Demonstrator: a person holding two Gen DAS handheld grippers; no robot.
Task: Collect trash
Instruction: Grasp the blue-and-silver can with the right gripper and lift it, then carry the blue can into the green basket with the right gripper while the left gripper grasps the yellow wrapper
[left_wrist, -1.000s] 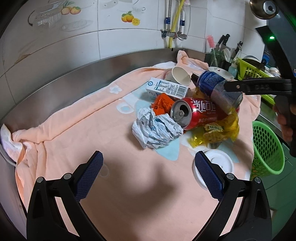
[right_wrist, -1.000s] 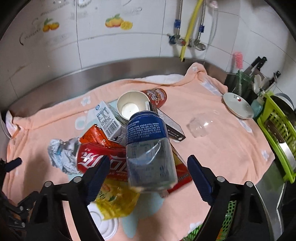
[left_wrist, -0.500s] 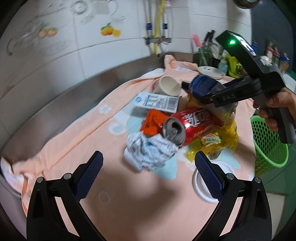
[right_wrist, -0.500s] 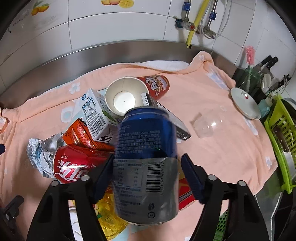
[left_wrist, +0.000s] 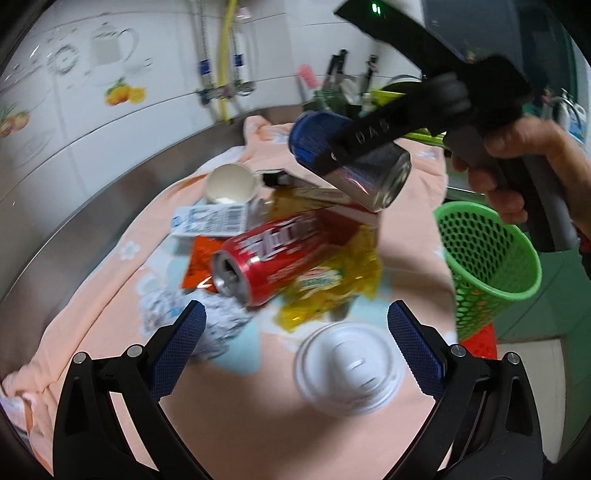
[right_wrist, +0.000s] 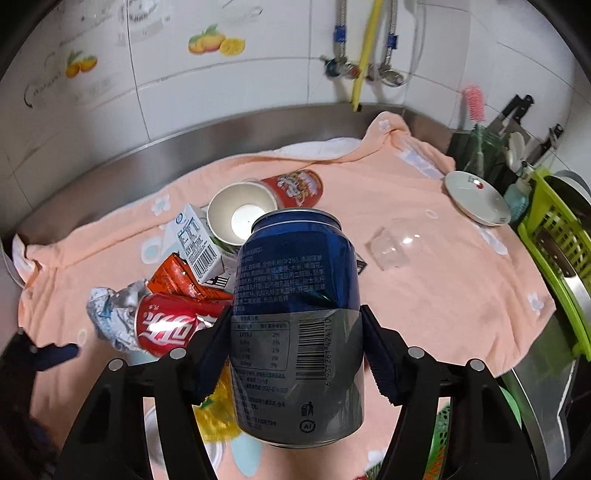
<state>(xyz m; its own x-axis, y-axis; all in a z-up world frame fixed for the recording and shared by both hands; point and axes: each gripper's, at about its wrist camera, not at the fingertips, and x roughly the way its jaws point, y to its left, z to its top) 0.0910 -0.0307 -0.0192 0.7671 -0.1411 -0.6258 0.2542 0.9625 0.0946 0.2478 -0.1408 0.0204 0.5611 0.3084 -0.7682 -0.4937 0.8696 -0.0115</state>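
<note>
A steel bench (right_wrist: 110, 173) is draped with a peach towel (right_wrist: 424, 295). On the towel lie a red cola can (left_wrist: 273, 254), crumpled foil paper (right_wrist: 110, 314), an orange wrapper (right_wrist: 173, 277), a milk carton (right_wrist: 197, 245), a tipped paper cup (right_wrist: 240, 214), a yellow wrapper (left_wrist: 332, 284), a white lid (left_wrist: 349, 369), a clear plastic cup (right_wrist: 393, 245) and a small white dish (right_wrist: 476, 197).

The blue can (right_wrist: 297, 325) carries a barcode, small Chinese print, a nutrition table and a bin symbol near its base. Left of the blue can, the red can (right_wrist: 168, 323) bears white Chinese script. The gripper arm (left_wrist: 373, 129) across the blue can reads "DAS".
</note>
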